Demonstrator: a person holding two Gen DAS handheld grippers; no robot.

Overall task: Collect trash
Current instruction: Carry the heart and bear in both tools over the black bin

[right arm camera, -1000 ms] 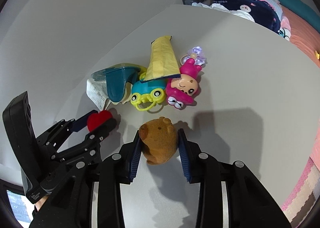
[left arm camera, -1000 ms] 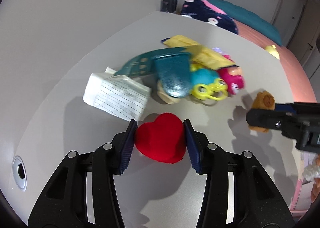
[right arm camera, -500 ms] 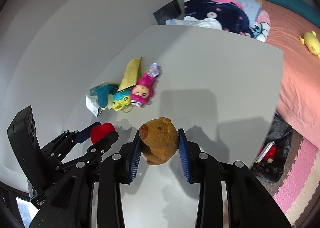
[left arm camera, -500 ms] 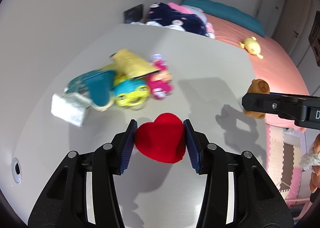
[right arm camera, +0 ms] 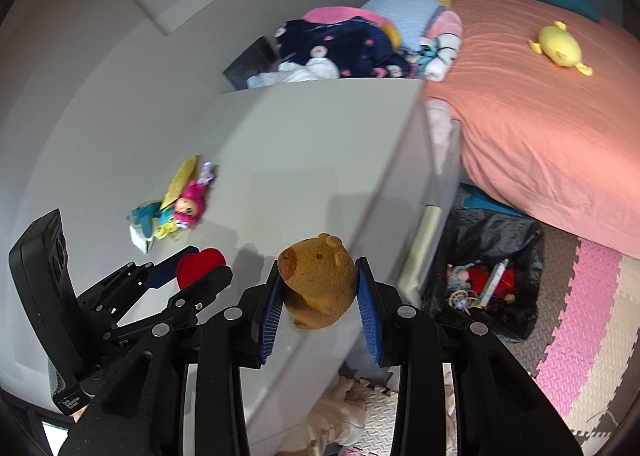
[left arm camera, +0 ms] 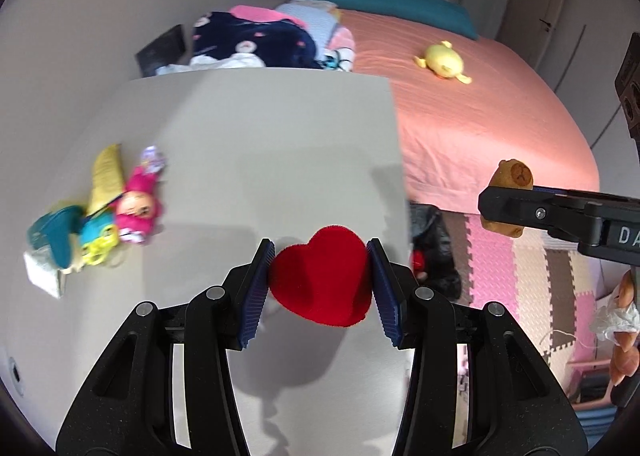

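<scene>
The left tongs (left arm camera: pixel 320 276) are clenched on a red plush heart (left arm camera: pixel 320 280) above the near edge of the grey counter (left arm camera: pixel 280 144), while the right tongs (right arm camera: pixel 318 292) grip a brown bear toy (right arm camera: pixel 318 288) over the counter's corner, near the black trash bag (right arm camera: pixel 492 256) on the floor.

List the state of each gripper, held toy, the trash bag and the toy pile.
left gripper: shut on red heart
right gripper: shut on brown bear
black trash bag: open, holding items, on the floor
toy pile: lying on the table
</scene>
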